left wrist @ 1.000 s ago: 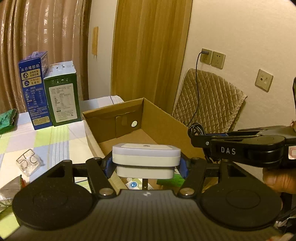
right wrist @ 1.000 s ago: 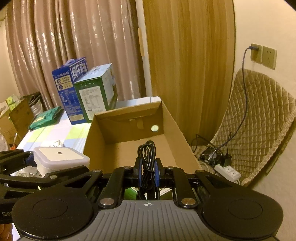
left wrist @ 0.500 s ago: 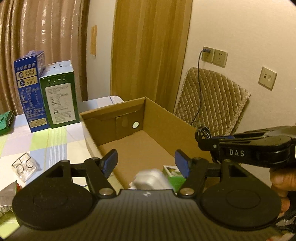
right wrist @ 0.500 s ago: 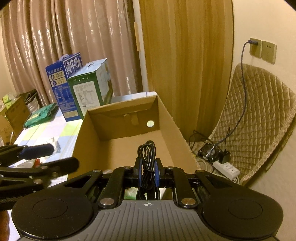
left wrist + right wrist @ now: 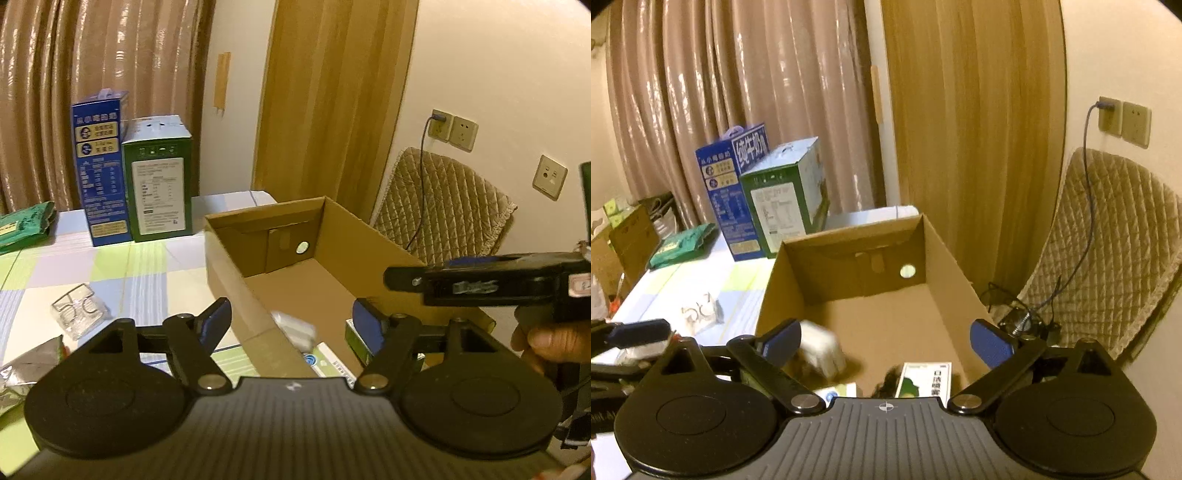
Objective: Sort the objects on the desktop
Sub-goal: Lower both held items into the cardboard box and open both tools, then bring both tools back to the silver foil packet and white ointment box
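Observation:
An open cardboard box [image 5: 369,236] stands on the table's right side. My left gripper [image 5: 291,325] hovers over its near left wall, jaws opening, nothing between them. A white square box [image 5: 297,328] lies blurred inside the cardboard box below it. My right gripper [image 5: 886,345] hangs over the cardboard box [image 5: 945,258], jaws opening wide and empty. Beneath it sit the white box [image 5: 822,350], a dark blurred cable [image 5: 886,380] and a small green-and-white carton [image 5: 923,380]. A finger [image 5: 480,286] of the right gripper reaches in from the right, held by a hand.
A blue carton [image 5: 99,173] and a green carton [image 5: 159,188] stand at the table's back. A clear plastic piece [image 5: 79,310], a foil packet [image 5: 33,362] and a green bag [image 5: 22,225] lie left. A quilted chair [image 5: 1108,251] and floor cables [image 5: 1023,321] are right.
The left gripper let go of the white box, which dropped into the cardboard box, and shifted left. The right gripper opened and the black cable fell from it into the box.

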